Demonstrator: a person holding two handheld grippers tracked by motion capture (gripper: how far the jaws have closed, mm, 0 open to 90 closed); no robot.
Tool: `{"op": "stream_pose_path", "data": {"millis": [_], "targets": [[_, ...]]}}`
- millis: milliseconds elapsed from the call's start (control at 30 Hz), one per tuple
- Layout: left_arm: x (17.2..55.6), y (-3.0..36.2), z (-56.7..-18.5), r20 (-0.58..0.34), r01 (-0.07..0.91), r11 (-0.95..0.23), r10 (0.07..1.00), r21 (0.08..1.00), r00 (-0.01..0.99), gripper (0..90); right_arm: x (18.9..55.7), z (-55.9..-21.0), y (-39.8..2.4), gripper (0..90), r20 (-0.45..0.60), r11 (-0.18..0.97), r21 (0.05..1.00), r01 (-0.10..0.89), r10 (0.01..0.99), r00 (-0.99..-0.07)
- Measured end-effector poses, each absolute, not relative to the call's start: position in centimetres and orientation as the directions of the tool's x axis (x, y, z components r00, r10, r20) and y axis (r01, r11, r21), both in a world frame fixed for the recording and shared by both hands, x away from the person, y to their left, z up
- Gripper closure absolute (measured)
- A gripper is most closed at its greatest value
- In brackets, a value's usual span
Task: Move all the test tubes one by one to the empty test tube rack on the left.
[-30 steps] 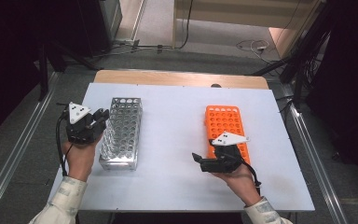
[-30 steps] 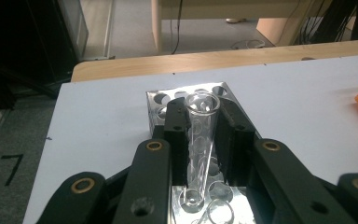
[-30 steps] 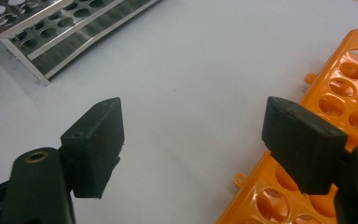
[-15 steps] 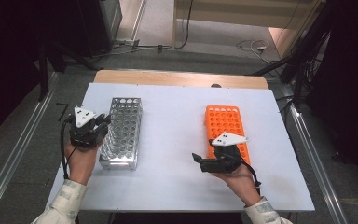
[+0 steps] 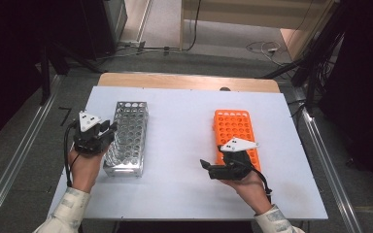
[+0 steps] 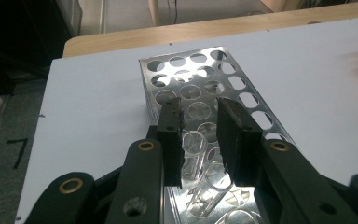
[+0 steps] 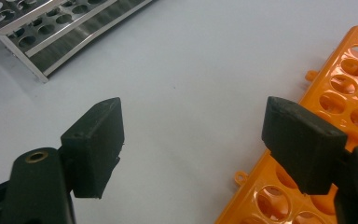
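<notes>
Hovering over the near end of the metal rack (image 6: 223, 93) at the table's (image 5: 184, 121) left side, the left gripper (image 6: 199, 135) has just been opening, its jaws narrowly parted around a clear tube (image 6: 193, 142) standing in the rack, pads not visibly pressing it. Farther right, the right gripper (image 7: 193, 140) is spread wide and empty beside the orange rack (image 5: 234, 128).

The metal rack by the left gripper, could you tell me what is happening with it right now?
A person holds a gripper in each hand at a white table. The left gripper is over the near end of the metal rack, where a clear tube lies slanted in it. Its jaws have just been opening a little, and the tube sits between them without the pads clearly pressing it. The right gripper is open over bare table beside the orange rack, holding nothing.
</notes>
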State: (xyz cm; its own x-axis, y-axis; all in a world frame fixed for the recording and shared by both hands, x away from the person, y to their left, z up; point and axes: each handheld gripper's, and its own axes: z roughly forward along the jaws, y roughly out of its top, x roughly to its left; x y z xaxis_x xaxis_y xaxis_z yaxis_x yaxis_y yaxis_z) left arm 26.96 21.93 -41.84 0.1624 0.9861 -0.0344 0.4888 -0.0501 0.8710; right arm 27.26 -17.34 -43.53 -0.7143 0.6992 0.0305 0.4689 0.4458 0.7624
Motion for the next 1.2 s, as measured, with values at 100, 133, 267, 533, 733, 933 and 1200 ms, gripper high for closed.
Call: {"op": "stream_pose_path", "data": {"millis": [100, 133, 267, 533, 733, 933, 1200], "targets": [[26.8, 22.1, -41.6, -0.064, 0.482, -0.027, 0.983, 0.876, 0.17, 65.2, 27.3, -43.5, -17.4, 19.5, 0.034, 0.44, 0.764, 0.471, 0.703, -0.711], [26.7, 22.1, -41.6, -0.074, 0.479, -0.019, 0.982, 0.878, 0.173, 63.0, 27.3, -43.5, -17.5, 19.5, 0.032, 0.44, 0.765, 0.47, 0.703, -0.71], [26.3, 22.2, -41.3, -0.103, 0.469, 0.007, 0.978, 0.883, 0.18, 56.1, 27.3, -43.5, -17.8, 19.5, 0.033, 0.433, 0.767, 0.474, 0.71, -0.703], [24.7, 23.1, -40.8, -0.17, 0.441, 0.077, 0.97, 0.894, 0.175, 39.0, 27.3, -43.4, -19.5, 19.5, 0.036, 0.405, 0.777, 0.482, 0.736, -0.676], [22.9, 23.8, -41.3, -0.176, 0.391, 0.103, 0.972, 0.915, 0.157, 28.7, 27.3, -43.2, -21.4, 19.5, 0.034, 0.377, 0.789, 0.486, 0.762, -0.647], [21.5, 24.8, -41.2, -0.193, 0.369, 0.128, 0.97, 0.921, 0.146, 24.8, 27.2, -43.1, -23.5, 19.5, 0.033, 0.346, 0.798, 0.493, 0.792, -0.609], [20.3, 25.8, -42.1, -0.169, 0.369, 0.118, 0.979, 0.922, 0.11, 24.6, 26.9, -43.0, -26.5, 19.5, 0.032, 0.297, 0.821, 0.487, 0.828, -0.559]]}}
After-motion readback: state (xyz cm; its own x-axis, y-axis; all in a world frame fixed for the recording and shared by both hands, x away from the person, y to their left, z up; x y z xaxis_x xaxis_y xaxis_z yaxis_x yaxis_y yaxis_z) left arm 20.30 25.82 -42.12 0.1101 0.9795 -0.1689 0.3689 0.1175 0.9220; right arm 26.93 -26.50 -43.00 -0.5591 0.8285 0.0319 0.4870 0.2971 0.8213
